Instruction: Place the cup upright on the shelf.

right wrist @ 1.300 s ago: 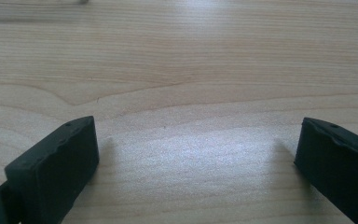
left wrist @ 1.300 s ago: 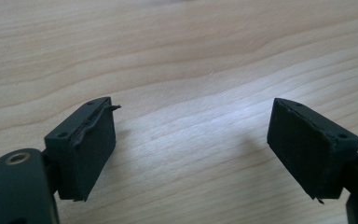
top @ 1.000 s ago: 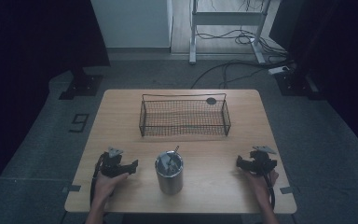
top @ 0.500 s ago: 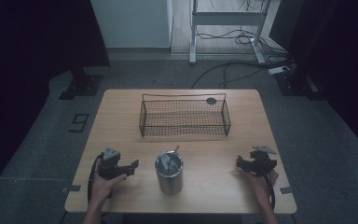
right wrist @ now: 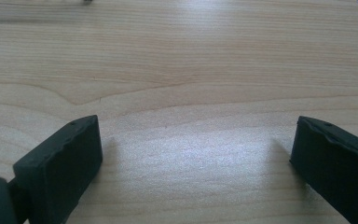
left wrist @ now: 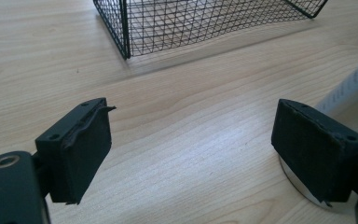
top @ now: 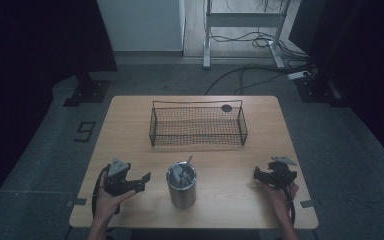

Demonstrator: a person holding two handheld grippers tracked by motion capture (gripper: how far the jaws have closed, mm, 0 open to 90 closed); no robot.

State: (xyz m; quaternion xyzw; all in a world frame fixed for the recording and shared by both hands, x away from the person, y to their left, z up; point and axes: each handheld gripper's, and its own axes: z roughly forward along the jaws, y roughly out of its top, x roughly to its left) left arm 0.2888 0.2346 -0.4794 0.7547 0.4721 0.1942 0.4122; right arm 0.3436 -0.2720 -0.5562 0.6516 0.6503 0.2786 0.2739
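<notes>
A black wire basket (top: 197, 125) stands across the middle of the wooden table (top: 130, 130). In front of it is a metal cup (top: 181, 191) holding several metal utensils (top: 182, 170). My left gripper (top: 145, 180) rests left of the cup, pointing toward it, open and holding nothing. In the left gripper view the gripper (left wrist: 191, 149) frames bare wood, with the cup's base (left wrist: 296, 179) just behind the right jaw and the basket (left wrist: 205, 23) farther off. My right gripper (top: 256, 174) lies right of the cup, open. In its own view the right gripper (right wrist: 196, 158) is over bare wood.
A small dark round object (top: 226, 108) lies on the table behind the basket's right end. Dark stands and cables (top: 250, 75) are on the floor beyond the table. A hand (top: 107, 202) holds each gripper near the front edge.
The left gripper has shifted and turned slightly in the hand, staying beside the cup. The right gripper has not moved.
</notes>
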